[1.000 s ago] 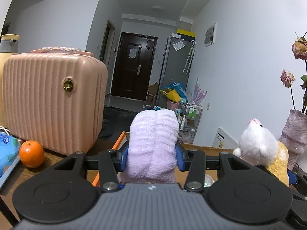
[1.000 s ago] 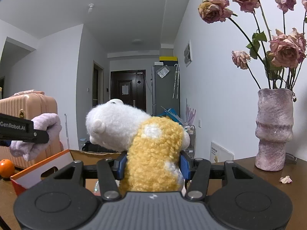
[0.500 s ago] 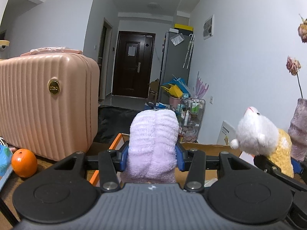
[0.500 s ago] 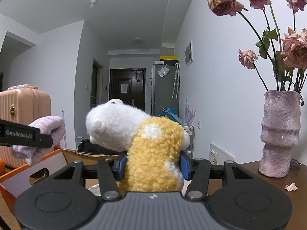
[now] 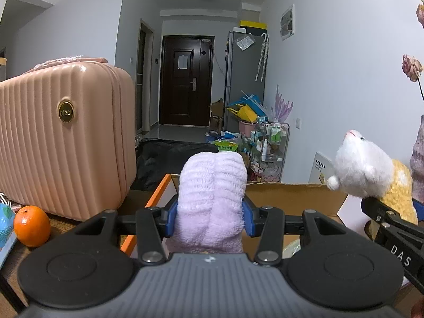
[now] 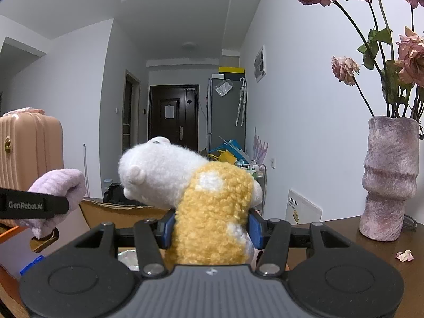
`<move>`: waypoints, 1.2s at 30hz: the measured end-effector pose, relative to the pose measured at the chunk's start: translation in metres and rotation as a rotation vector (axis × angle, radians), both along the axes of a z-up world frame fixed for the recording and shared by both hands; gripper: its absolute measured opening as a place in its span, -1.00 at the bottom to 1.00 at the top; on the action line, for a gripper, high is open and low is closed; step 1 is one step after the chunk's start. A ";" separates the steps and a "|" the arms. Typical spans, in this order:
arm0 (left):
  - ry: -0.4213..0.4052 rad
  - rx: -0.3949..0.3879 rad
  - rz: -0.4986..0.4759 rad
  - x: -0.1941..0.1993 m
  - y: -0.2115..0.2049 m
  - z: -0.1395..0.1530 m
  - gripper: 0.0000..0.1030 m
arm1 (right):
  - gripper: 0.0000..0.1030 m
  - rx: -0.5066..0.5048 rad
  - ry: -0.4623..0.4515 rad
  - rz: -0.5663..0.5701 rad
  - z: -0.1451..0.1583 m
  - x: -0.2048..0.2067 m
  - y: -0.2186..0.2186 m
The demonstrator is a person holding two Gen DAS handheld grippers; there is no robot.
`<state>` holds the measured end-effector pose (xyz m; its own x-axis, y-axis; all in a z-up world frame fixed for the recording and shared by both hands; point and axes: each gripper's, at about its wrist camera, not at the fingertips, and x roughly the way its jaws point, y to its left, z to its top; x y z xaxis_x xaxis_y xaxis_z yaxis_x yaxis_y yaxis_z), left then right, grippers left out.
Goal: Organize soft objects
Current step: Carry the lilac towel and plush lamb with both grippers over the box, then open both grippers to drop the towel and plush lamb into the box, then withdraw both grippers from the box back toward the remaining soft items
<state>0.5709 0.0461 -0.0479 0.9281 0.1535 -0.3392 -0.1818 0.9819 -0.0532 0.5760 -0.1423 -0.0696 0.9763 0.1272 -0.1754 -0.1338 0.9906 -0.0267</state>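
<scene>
We see the left gripper (image 5: 210,218) clamped on a lilac towel roll (image 5: 212,201), blue pads (image 5: 172,218) pressing both sides, roll standing upright between the fingers. It hangs over the near left corner of the cardboard box (image 5: 291,196). In the right wrist view the same roll (image 6: 57,185) sits at far left, drooping below the left tool's black finger, just above the box's orange-edged flap (image 6: 10,232).

The right gripper (image 6: 212,228) is closed on a plush sheep (image 6: 212,212), pads squeezing the yellow woolly body, white head (image 6: 156,172) tipped left and up. From the left wrist view the sheep (image 5: 371,175) shows at right, above the box's right side, held by the other tool. The two grippers are side by side, apart, not touching.

The box is open at the top, flaps up; its brown far wall (image 6: 119,209) runs behind both held items. Inside we make out only something pale and crinkly (image 6: 128,257) low down, cannot tell what. A small blue thing (image 6: 31,263) pokes out near left, unclear.

Left of the box on the wooden table (image 5: 66,220): an orange (image 5: 31,225), then a pink ribbed suitcase (image 5: 66,143) just behind it, close to the box's left edge. Right of the box: a mauve vase (image 6: 389,177) with dried roses (image 6: 408,55), a fallen petal (image 6: 404,255) on the table near it. Bare tabletop lies between box and vase.

Far: hallway, dark door (image 5: 185,82), grey fridge (image 5: 245,79), wire rack (image 5: 270,143) with floor clutter.
</scene>
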 end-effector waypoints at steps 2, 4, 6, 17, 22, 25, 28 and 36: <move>0.001 0.008 0.000 0.000 -0.001 -0.001 -0.04 | 0.05 -0.002 0.007 0.004 0.000 0.001 0.000; 0.003 0.010 -0.004 0.002 -0.002 -0.001 0.21 | 0.12 -0.001 0.020 0.008 -0.001 0.003 -0.001; 0.003 0.007 -0.001 0.002 -0.002 -0.001 0.56 | 0.22 0.000 0.031 0.003 -0.002 0.005 -0.002; -0.036 0.016 0.050 -0.004 0.000 0.001 1.00 | 1.00 0.031 0.017 -0.026 -0.001 0.003 -0.010; -0.039 0.013 0.058 -0.006 0.000 0.001 1.00 | 1.00 0.045 0.016 -0.027 -0.001 0.002 -0.012; -0.040 0.006 0.060 -0.006 0.002 0.001 1.00 | 1.00 0.045 0.017 -0.030 -0.001 0.001 -0.013; -0.040 0.000 0.063 -0.009 0.003 0.000 1.00 | 1.00 0.050 0.015 -0.030 -0.002 -0.002 -0.013; -0.046 0.027 0.049 -0.018 -0.003 -0.002 1.00 | 1.00 0.048 0.006 -0.024 -0.002 -0.009 -0.015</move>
